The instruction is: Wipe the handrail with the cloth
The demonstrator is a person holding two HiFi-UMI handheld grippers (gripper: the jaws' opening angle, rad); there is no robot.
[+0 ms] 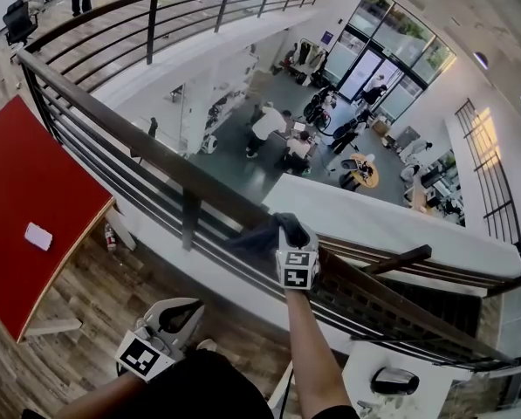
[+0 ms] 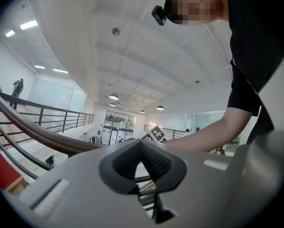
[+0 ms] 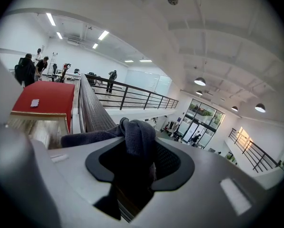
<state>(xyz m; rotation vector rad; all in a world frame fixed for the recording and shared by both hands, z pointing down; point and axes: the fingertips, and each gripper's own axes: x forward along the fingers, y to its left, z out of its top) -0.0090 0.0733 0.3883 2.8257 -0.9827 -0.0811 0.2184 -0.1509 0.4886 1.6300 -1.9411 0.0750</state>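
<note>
Handrail (image 1: 155, 151) mid-wipe, by the look of it: cloth (image 1: 262, 236) draped over its top about midway along, pinched in the right gripper (image 3: 137, 151), fingers half apart around the bunched fold. Left gripper (image 2: 142, 148) off the rail, fingers shut, empty. Long stretches either side probably left to wipe; no visible trace of cleaned parts

The handrail (image 1: 155, 154) top runs bare toward the upper left, open air beyond it. Close-set bars (image 1: 94, 151) beneath block passage through, and the red counter (image 1: 16, 173) crowds the left edge.
</note>
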